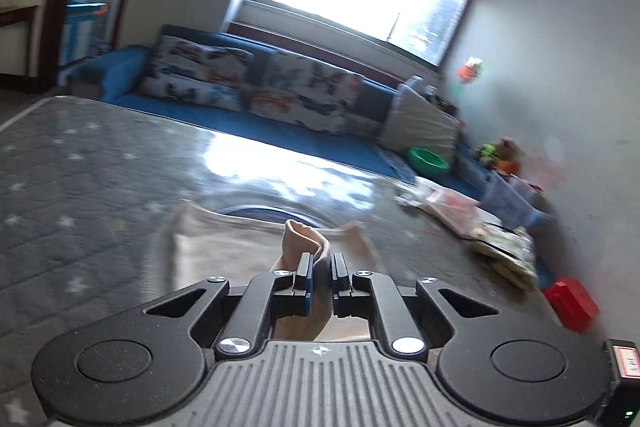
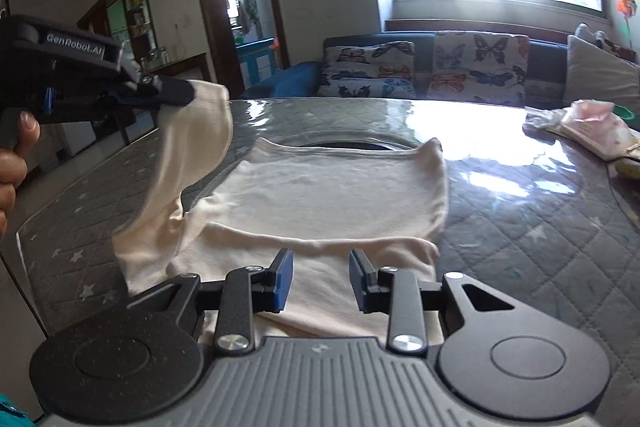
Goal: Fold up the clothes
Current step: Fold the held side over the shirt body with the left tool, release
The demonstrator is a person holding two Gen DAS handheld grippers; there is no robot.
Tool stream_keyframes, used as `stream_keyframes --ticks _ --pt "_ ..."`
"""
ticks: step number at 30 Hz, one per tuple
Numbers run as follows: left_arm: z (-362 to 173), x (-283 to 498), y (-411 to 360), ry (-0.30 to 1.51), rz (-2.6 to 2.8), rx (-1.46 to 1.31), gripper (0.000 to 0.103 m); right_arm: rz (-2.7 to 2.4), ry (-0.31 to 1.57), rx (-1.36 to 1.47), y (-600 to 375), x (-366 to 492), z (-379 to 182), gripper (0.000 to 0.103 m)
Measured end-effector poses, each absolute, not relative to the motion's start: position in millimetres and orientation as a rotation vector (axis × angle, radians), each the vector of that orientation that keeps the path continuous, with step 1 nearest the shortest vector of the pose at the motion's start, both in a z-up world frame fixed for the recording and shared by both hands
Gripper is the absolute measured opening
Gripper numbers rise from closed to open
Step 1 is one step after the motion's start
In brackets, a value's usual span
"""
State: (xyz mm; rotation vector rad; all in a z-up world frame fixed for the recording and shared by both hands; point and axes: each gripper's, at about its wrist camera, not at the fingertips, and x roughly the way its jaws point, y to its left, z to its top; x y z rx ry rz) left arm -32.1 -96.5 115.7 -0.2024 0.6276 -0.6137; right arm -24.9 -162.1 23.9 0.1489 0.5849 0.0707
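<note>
A cream shirt [image 2: 320, 195] lies spread on the grey star-quilted table [image 2: 520, 227], partly folded. My left gripper [image 1: 320, 267] is shut on the shirt's left sleeve [image 1: 308, 235] and holds it lifted. The right wrist view shows that gripper [image 2: 176, 93] at the left, with the sleeve [image 2: 188, 163] hanging from it above the table. My right gripper [image 2: 320, 277] is open and empty, low over the shirt's near edge.
Folded items and packets [image 2: 584, 131] lie at the table's right side, with a red box [image 1: 572, 303] near that edge. A blue sofa with butterfly cushions [image 2: 420, 71] stands behind the table. A doorway [image 2: 244, 7] is at the back left.
</note>
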Motion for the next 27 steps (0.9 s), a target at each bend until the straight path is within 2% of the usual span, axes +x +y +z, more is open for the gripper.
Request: stream_keyframes --ticks 7,8,12,19,25,27 --pt "82 -36 -153 0.743 -0.741 -0.145 0.011 0.030 0.610 0.174 -176 -34 15 0.031" --pt "77 -38 -156 0.758 -0.762 -0.138 0.013 0.028 0.612 0.177 -176 -35 14 0.031" --pt "65 -46 -157 0.775 -0.787 -0.093 0.033 0.019 0.617 0.183 -178 -35 13 0.031" --pt "60 -41 -94 0.746 -0.657 -0.091 0.040 0.007 0.622 0.179 -184 -25 12 0.031" --pt "41 -49 -40 0.758 -0.528 -0.030 0.050 -0.006 0.684 0.188 -186 0 -3 0.031" --pt "36 -55 -30 0.767 -0.522 -0.009 0.056 0.001 0.692 0.187 -184 2 -6 0.031"
